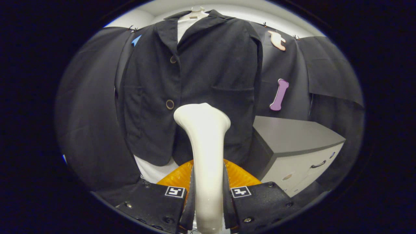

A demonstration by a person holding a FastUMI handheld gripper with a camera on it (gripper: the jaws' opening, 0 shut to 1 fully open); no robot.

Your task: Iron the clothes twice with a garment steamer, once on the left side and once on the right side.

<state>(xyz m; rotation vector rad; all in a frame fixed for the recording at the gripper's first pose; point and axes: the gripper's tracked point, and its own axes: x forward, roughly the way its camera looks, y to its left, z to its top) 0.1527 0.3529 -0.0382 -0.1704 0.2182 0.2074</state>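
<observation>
Holding the steamer (204, 143) by its neck, your tongs (208, 201) are clamped on it, one finger pressed to each side of the pale stem; the head flares out above the grip and stands just ahead of the jacket's (195, 81) lower front, near the middle and a little below the lower button (169, 104); whether the head touches the cloth you cannot tell from here. Judge the steamer as rigid and smooth, likely slick under the pads, and top-heavy at the flared head; so the narrow stem is the right place to hold, low enough to steer, and you should keep the squeeze firm so it does not twist as you drag it. The jacket looks soft and limp, hanging from a hanger (194, 13) over a white garment (152, 169); it will probably swing or bunch if you push hard, so a light, steady stroke along each front panel suits it better than pressure. It is dark, with a collar, two brown buttons down the front and a pocket flap on one panel; its hem hangs loose just above your fingers. An orange part (177, 177) shows behind the stem between the fingers. Beside the jacket stands a grey cabinet (292, 139) with a drawer handle; mind it on that side's pass.
</observation>
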